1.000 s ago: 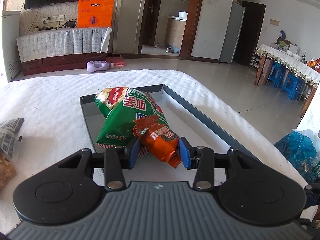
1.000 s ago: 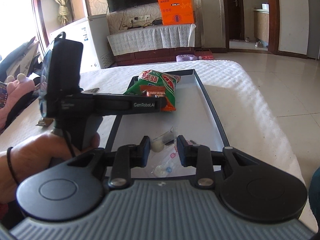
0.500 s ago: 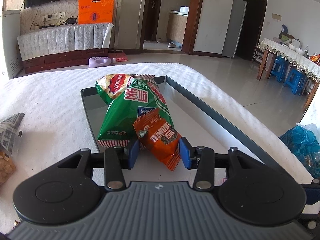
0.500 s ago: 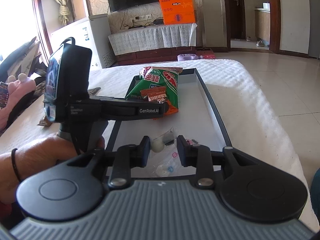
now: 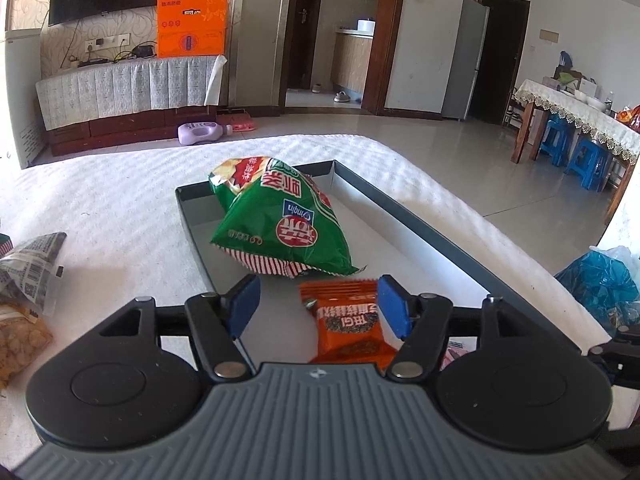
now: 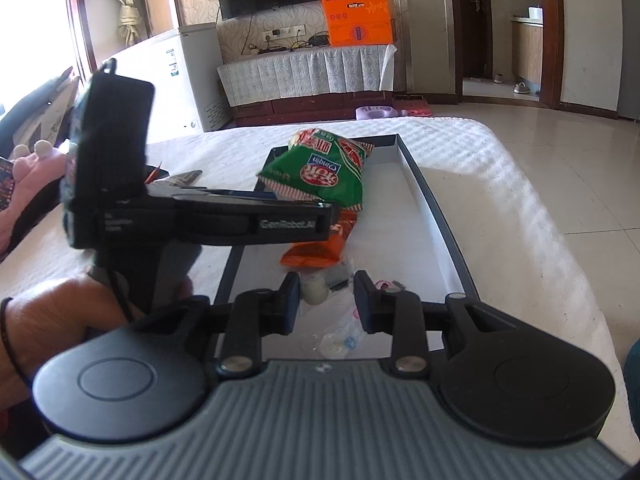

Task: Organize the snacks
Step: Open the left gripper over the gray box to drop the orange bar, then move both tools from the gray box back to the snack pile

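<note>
A dark-rimmed tray [image 5: 420, 232] lies on a white quilted cover. In it rests a green chip bag [image 5: 280, 220], and just in front of that an orange snack packet [image 5: 348, 328]. My left gripper [image 5: 319, 302] is opening. The orange packet lies flat on the tray floor between its blue pads, close to the right one and not squeezed. In the right wrist view the green chip bag [image 6: 320, 176] and orange packet [image 6: 316, 254] sit beyond my right gripper [image 6: 326, 300], which is narrowly parted around a clear candy packet [image 6: 320, 290] that spans the gap.
A newsprint-patterned packet [image 5: 32, 264] and a bag of yellow snacks [image 5: 20, 336] lie left of the tray. A blue plastic bag [image 5: 600, 280] sits off the cover's right edge. A hand [image 6: 60, 320] holds the left gripper's handle.
The left jaws have spread and let go of the orange packet, which dropped flat onto the tray floor in front of the green bag. The right gripper and its clear packet have not moved.
</note>
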The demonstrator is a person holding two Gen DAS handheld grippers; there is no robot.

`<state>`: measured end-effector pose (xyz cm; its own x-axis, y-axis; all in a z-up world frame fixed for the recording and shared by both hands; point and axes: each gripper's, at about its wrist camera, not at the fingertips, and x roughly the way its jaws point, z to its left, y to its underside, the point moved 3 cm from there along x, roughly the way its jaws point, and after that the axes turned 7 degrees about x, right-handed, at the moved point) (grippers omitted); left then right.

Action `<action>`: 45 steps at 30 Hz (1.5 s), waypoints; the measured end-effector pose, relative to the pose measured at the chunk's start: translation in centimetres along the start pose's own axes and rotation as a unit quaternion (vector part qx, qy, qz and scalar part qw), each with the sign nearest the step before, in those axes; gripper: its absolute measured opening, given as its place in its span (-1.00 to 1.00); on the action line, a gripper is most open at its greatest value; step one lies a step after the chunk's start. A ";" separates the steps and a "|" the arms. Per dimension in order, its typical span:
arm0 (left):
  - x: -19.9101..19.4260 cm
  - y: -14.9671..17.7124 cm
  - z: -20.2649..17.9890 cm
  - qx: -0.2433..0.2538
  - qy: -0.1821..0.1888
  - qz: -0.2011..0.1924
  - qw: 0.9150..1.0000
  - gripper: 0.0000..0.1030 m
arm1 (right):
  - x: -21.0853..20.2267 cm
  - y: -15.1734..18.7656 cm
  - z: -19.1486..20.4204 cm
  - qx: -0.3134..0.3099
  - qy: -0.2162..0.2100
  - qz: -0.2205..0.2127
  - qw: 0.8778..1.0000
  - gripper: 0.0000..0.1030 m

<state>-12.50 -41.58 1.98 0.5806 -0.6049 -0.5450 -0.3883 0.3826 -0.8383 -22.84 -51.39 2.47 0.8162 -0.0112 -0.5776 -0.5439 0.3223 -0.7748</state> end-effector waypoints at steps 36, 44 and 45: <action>-10.7 1.7 3.1 0.030 -0.058 -0.025 0.998 0.60 | 4.3 0.0 1.9 0.031 0.017 0.020 0.999 -0.36; -14.5 2.9 5.0 0.009 -0.071 0.006 0.997 0.60 | 4.7 0.3 2.2 0.032 0.017 0.026 0.999 -0.36; -15.2 3.1 5.2 0.009 -0.074 0.005 0.997 0.61 | 4.7 0.3 2.3 0.032 0.016 0.027 0.999 -0.36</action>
<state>-18.79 -27.57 7.62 0.6765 -0.4922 -0.5478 -0.3826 0.4007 -0.8325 -18.70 -49.18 0.09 0.7789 -0.0223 -0.6268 -0.5727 0.3823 -0.7252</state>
